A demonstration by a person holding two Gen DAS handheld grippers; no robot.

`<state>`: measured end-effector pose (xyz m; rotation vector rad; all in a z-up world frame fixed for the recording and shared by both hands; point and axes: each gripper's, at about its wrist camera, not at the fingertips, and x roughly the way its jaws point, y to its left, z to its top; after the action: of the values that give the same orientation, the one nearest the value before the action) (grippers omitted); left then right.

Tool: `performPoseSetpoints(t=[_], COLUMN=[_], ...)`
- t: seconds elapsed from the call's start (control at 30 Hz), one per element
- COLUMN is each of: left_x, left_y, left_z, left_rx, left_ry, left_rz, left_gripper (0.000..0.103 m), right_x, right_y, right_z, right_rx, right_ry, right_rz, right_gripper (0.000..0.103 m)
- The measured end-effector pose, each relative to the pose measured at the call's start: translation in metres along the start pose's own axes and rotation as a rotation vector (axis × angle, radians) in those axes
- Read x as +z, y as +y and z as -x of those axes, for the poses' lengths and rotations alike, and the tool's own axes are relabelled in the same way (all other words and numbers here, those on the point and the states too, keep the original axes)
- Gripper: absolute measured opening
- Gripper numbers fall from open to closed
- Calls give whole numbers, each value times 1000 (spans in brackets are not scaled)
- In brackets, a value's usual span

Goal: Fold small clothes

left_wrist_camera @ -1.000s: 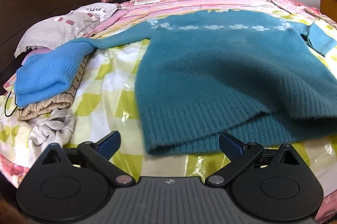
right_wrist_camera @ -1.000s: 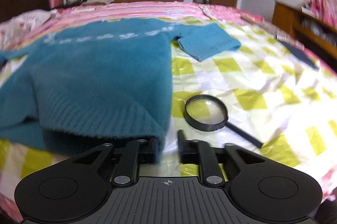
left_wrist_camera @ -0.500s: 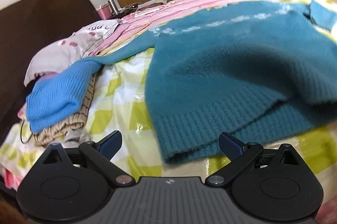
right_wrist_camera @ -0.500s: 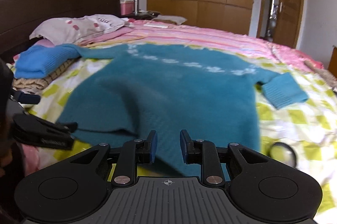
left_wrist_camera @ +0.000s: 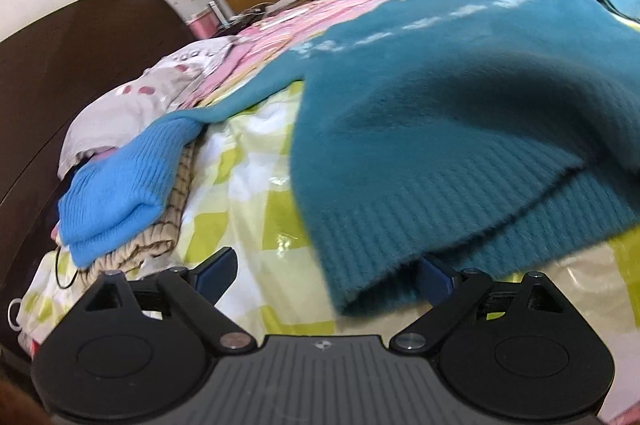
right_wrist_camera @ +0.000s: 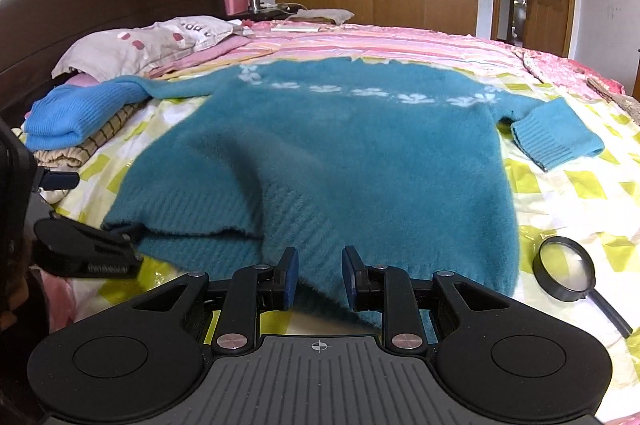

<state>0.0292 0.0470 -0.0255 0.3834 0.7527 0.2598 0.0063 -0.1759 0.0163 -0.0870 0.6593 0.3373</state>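
On bed, sweater [right_wrist_camera: 352,145] spread flat, hem nearest. Right gripper [right_wrist_camera: 318,275] narrow, hem bunched between jaws, looks pinched. Left gripper [left_wrist_camera: 326,271] wide, closing around hem corner, pads not pressing yet. Risks: left catches one layer only; uneven pull skews fold; magnifier [right_wrist_camera: 566,269] near hem gets dragged.
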Motion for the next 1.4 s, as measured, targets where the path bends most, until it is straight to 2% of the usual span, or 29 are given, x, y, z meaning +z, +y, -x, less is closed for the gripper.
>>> performPoseSetpoints(t=[0.07,0.17,0.23,0.27,0.3,0.37,0.47,0.53,0.6,0.77,0.9,1.07,1.2,1.3,1.4], left_x=[2,8,12,13,14,14,8,0,-5,-10,-16,-9,7,15,14], left_y=[1,1,0,3,9,28,66,87,93,75,81,80,63,52,50], left_z=[-1,-7,-13,-14,-13,-8,-3,-2,-3,8,18,34,33,29,30], left_rx=[16,-3,1,1,-4,12,90,65,27,-5,-21,-25,-94,-137,-130], left_ry=[-20,-25,-16,-19,-28,-49,-48,-23,24,55,65,0,-69,-76,-81], left_rz=[22,61,97,125,167,257,385,462,497,410,414,425,389,363,350], left_gripper=[94,93,88,81,77,77,77,78,78,78,78,78,78,78,78], right_x=[1,2,2,2,1,1,-1,-3,-5,-9,-3,0,-5,-12,-13], right_y=[0,2,3,4,4,3,-2,-5,-7,-10,-12,-18,-24,-30,-29], right_z=[-2,-4,-5,-5,-4,-3,-2,-3,-5,-3,-1,-6,-15,-24,-18], right_rx=[-1,-7,-13,-16,-20,-33,-58,-71,-78,-73,-73,-96,-132,-151,-163], right_ry=[-3,-2,-1,-1,-3,-7,-4,7,28,48,22,15,50,115,114], right_rz=[0,9,16,19,22,26,20,24,30,51,52,23,9,-23,-16], right_gripper=[24,25,26,26,26,27,38,38,38,38,38,38,38,38,38])
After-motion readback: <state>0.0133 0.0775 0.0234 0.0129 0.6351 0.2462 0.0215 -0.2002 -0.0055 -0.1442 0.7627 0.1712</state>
